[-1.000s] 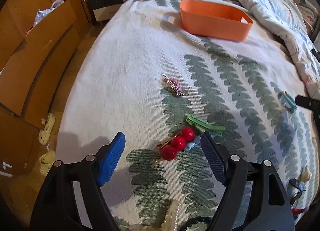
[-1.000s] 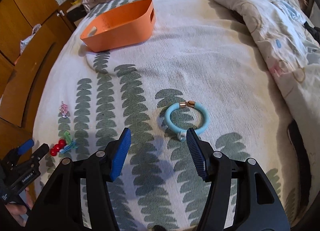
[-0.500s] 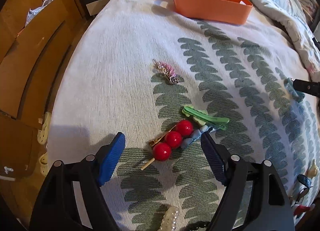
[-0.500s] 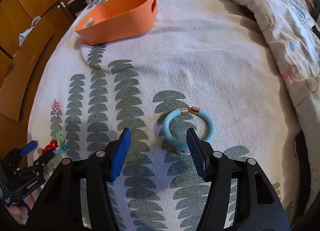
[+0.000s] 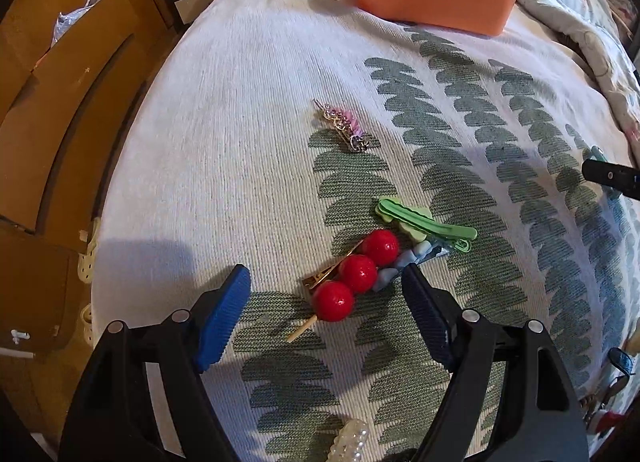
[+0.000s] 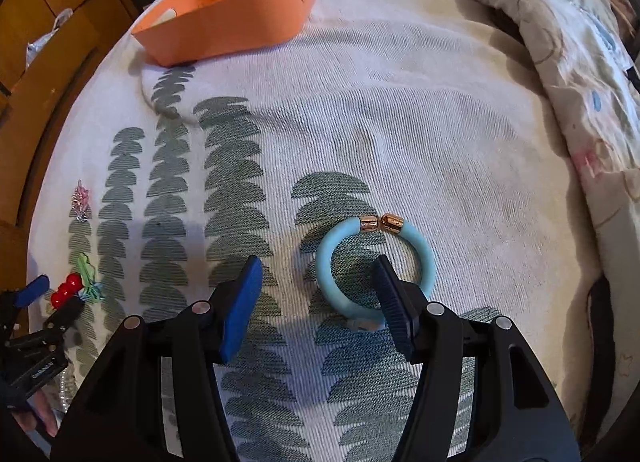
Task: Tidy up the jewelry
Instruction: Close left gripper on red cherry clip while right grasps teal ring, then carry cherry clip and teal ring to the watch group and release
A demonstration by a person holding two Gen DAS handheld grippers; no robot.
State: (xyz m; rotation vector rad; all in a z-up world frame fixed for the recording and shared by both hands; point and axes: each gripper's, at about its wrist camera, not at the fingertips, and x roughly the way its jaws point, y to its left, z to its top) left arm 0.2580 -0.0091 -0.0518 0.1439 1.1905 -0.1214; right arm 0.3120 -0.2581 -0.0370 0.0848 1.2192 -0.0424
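Closer now to both targets than a second ago. Left gripper (image 5: 326,296) low over the bed (image 5: 248,150), jaws wide apart and holding nothing, red bead hair clip (image 5: 352,276) lying between the blue pads, green clip (image 5: 420,222) just beyond. Right gripper (image 6: 316,302) tilted down, jaws open and unloaded, right pad over the blue bracelet (image 6: 340,246). Orange basket (image 6: 240,22) well apart at the far end; pink beaded clip (image 5: 344,126) alone mid-bed.
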